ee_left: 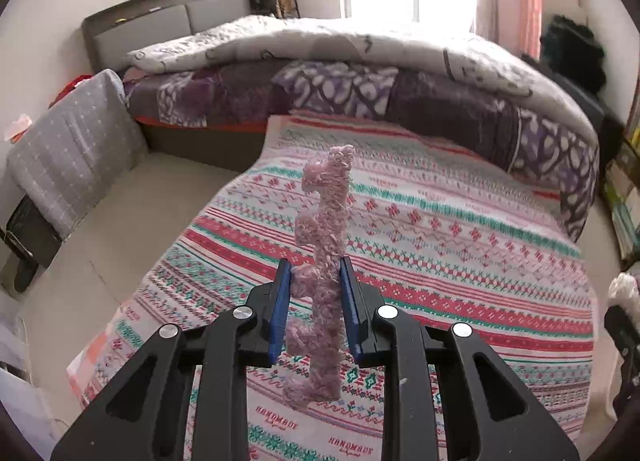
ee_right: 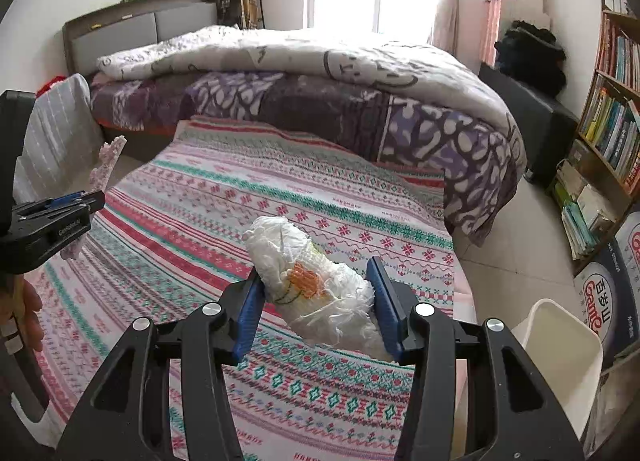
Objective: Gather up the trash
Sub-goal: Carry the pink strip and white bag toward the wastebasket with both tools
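Note:
My left gripper (ee_left: 314, 273) is shut on a long pink foam strip (ee_left: 324, 245) with notched edges, held upright above the patterned bedspread (ee_left: 460, 245). My right gripper (ee_right: 316, 273) is shut on a crumpled white plastic bag (ee_right: 304, 277) with an orange print, held above the same bedspread (ee_right: 200, 213). In the right wrist view the left gripper (ee_right: 86, 197) shows at the left edge with the foam strip (ee_right: 108, 161) sticking up from it. A white bin (ee_right: 560, 345) stands on the floor at the lower right, beside the bed.
A rolled quilt (ee_left: 360, 49) and purple blanket (ee_right: 420, 129) lie across the far half of the bed. A bookshelf (ee_right: 612, 109) and printed boxes (ee_right: 608, 285) stand at the right. A grey covered chair (ee_left: 68, 157) stands at the left. Tiled floor (ee_right: 520, 237) runs along both sides.

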Motion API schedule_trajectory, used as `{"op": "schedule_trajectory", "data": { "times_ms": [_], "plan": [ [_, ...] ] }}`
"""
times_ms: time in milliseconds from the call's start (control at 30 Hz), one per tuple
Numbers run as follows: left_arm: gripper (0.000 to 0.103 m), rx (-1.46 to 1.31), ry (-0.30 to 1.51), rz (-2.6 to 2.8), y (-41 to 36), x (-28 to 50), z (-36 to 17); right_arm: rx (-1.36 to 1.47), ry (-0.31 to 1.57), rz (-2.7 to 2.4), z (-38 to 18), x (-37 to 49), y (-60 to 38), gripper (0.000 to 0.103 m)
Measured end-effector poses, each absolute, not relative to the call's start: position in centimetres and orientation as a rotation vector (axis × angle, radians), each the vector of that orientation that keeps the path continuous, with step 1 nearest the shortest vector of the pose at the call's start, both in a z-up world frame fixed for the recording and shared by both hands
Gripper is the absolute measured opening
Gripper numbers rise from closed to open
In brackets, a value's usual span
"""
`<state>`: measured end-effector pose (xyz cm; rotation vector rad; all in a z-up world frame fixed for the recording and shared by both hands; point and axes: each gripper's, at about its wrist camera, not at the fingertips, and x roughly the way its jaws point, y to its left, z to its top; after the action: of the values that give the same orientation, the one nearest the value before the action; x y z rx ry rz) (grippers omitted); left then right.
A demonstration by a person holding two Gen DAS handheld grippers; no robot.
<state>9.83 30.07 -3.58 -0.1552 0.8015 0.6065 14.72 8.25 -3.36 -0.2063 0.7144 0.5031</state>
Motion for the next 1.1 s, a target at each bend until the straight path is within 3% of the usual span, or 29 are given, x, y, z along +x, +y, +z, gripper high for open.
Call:
{"op": "schedule_trajectory", "data": {
  "times_ms": [467, 1100],
  "plan": [
    [0.025, -0.172, 0.691, 0.586, 27.5, 7.1, 0.2, -0.173, 0.653, 0.464, -1.0, 12.7, 6.6, 0.047],
    [0.025, -0.159, 0.640, 0.481, 21.5, 9.1, 1.5, -0.143, 0.649, 0.301, -1.0, 14.3, 0.3, 0.047]
  ]
}}
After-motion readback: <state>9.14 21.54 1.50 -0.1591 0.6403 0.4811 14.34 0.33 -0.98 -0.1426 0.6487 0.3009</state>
